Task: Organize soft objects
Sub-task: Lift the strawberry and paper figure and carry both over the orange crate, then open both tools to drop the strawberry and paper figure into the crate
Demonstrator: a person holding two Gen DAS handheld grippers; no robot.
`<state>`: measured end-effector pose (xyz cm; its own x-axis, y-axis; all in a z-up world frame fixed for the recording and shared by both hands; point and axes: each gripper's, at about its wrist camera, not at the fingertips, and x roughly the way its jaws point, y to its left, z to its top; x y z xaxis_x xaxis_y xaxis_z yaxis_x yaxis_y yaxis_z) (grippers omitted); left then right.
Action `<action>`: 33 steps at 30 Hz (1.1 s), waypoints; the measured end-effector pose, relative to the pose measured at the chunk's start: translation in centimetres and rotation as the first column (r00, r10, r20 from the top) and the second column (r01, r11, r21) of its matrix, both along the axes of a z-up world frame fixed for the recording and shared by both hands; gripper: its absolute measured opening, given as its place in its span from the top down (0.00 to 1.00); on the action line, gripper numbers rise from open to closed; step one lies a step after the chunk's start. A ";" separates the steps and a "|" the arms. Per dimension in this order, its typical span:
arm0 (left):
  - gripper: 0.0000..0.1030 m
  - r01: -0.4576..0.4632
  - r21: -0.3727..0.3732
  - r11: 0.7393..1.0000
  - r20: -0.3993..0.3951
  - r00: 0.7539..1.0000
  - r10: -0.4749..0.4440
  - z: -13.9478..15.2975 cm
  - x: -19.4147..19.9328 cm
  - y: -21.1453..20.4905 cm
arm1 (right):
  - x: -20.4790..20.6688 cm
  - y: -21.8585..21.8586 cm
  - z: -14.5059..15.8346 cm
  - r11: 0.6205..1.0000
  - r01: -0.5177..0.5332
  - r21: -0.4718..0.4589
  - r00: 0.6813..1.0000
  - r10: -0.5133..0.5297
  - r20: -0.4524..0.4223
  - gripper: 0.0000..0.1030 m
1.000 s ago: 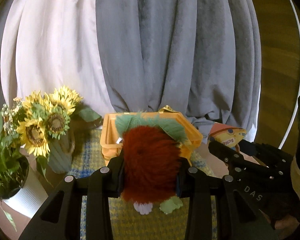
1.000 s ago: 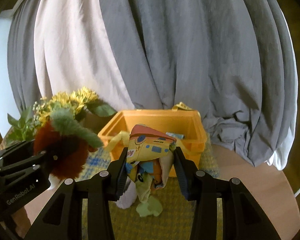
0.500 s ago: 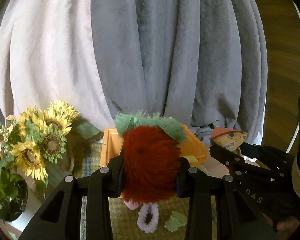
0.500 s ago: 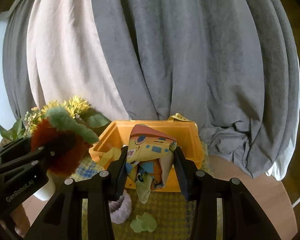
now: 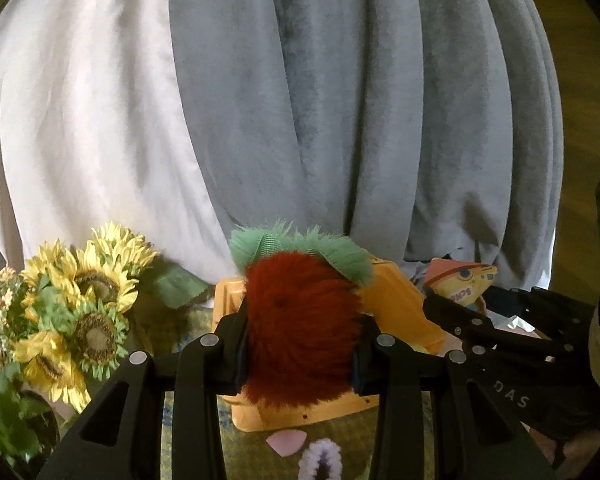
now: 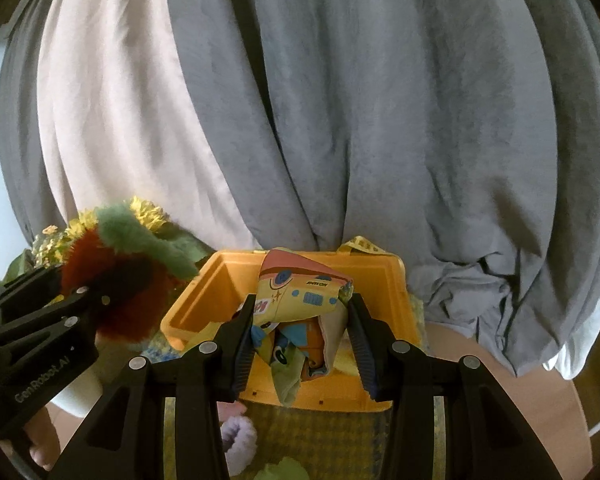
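Note:
My left gripper (image 5: 300, 354) is shut on a furry red plush with green leaves (image 5: 300, 332), held over the front left of the orange bin (image 5: 399, 312). It also shows in the right wrist view (image 6: 116, 292). My right gripper (image 6: 301, 344) is shut on a yellow printed cloth toy (image 6: 300, 300), held above the orange bin (image 6: 383, 280). The toy also shows in the left wrist view (image 5: 459, 280). A lilac fuzzy ring (image 6: 240, 440), a pink piece (image 5: 286, 440) and a green piece (image 6: 284, 470) lie on the mat before the bin.
A sunflower bouquet (image 5: 76, 312) in a vase stands left of the bin. Grey and white curtains (image 6: 339, 120) hang behind. The bin sits on a yellow-green checked mat (image 6: 331, 432) on a round wooden table (image 6: 519, 400).
Both grippers moved forward and up with their toys, now over the bin. The lilac ring, pink piece and green piece on the mat came into view.

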<state>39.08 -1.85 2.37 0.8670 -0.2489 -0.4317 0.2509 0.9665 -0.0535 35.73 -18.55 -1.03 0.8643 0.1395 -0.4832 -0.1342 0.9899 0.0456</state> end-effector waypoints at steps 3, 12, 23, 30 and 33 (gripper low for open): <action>0.64 0.003 0.000 1.000 -0.013 1.000 -0.003 0.0 1.3 0.0 | 1.7 0.0 0.0 1.000 -0.004 -0.004 1.000 0.004 -0.023 0.57; 0.64 0.009 0.038 0.999 -0.045 0.999 -0.007 -0.2 5.5 -0.7 | 6.5 -0.8 -0.3 1.000 -0.007 -0.003 0.996 0.007 -0.094 0.57; 0.64 0.048 0.051 0.998 -0.163 0.986 -0.039 -2.6 10.9 -2.0 | 12.2 -2.3 -2.4 1.000 -0.002 -0.015 0.968 -0.002 -0.250 0.57; 0.64 0.085 0.095 0.992 -0.253 0.966 -0.058 -5.0 13.6 -2.9 | 14.9 -2.5 -4.9 0.999 -0.012 -0.036 0.936 -0.002 -0.351 0.57; 0.62 0.106 0.098 0.990 -0.301 0.951 -0.072 -6.0 14.4 -3.3 | 15.6 -2.4 -5.8 0.999 -0.018 -0.045 0.924 -0.001 -0.382 0.57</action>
<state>53.53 -5.14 -3.65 0.6725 -0.2547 -0.6949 0.3251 0.9452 -0.0318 51.34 -20.93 -6.80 0.6118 0.1152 -0.7826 -0.1243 0.9910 0.0488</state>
